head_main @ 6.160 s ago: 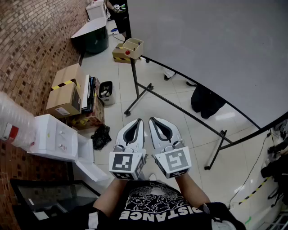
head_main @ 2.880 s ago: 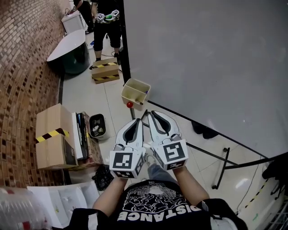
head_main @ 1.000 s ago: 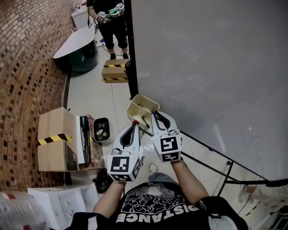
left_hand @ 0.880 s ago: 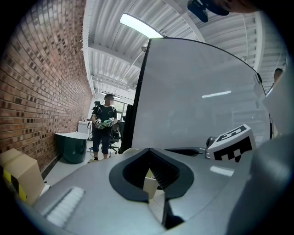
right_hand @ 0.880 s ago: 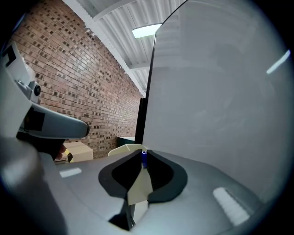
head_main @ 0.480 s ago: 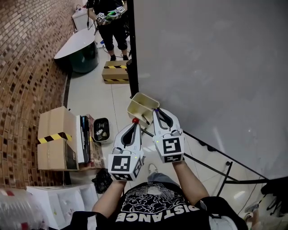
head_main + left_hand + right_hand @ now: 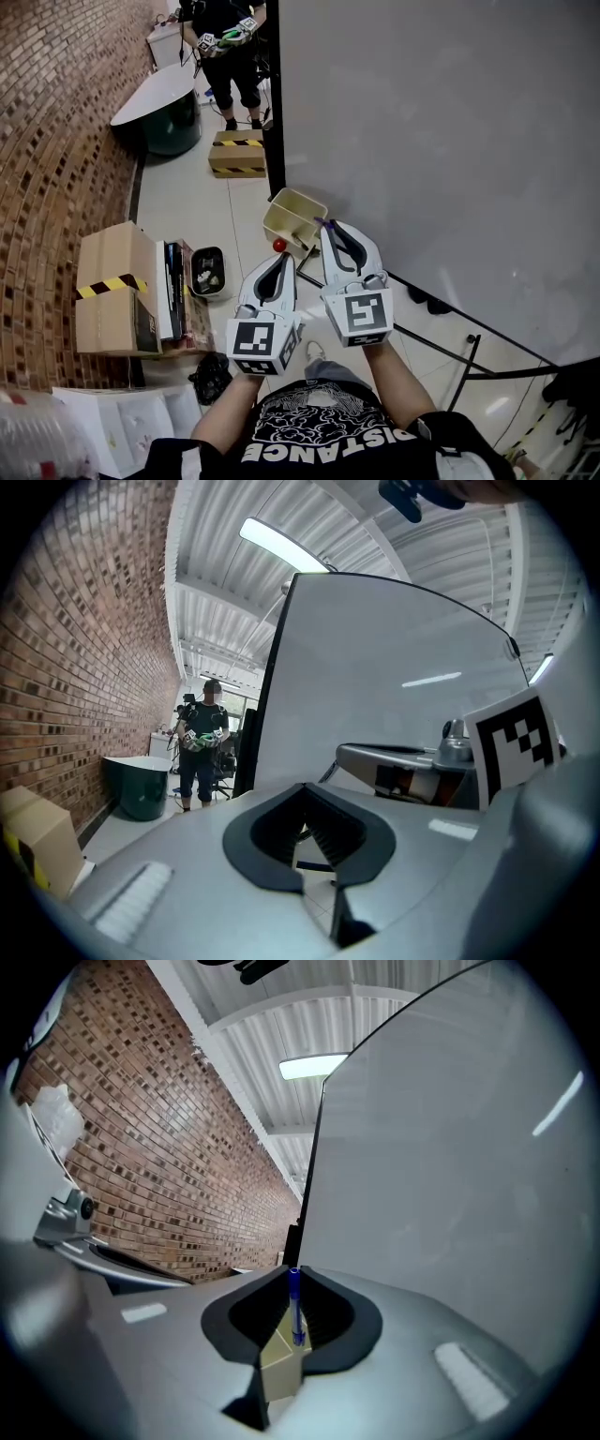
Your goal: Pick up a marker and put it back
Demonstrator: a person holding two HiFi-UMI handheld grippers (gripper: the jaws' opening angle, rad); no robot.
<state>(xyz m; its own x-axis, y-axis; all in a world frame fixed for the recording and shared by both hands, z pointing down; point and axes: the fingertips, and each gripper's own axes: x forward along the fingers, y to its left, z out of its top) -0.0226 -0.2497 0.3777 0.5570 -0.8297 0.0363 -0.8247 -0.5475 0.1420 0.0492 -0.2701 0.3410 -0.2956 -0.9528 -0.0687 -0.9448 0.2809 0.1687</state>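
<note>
Just right of the tray (image 7: 284, 223), your right gripper (image 7: 325, 225) pinches the marker (image 7: 295, 1305) upright; left gripper (image 7: 279, 259) (clenched, empty) sits farther back.

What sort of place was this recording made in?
Probably an indoor workshop or lab space rather than a home. A long bare brick wall, a large whiteboard on a metal stand, taped cardboard boxes on the tiled floor, and a corrugated metal ceiling with strip lights all suggest it.

Brick wall (image 7: 56, 141) at left. Cardboard box (image 7: 108, 291) (yellow-black tape) near small black bin (image 7: 204, 270). Second taped box (image 7: 236, 153) beside round bench (image 7: 169, 103); person (image 7: 225, 47) beyond.
</note>
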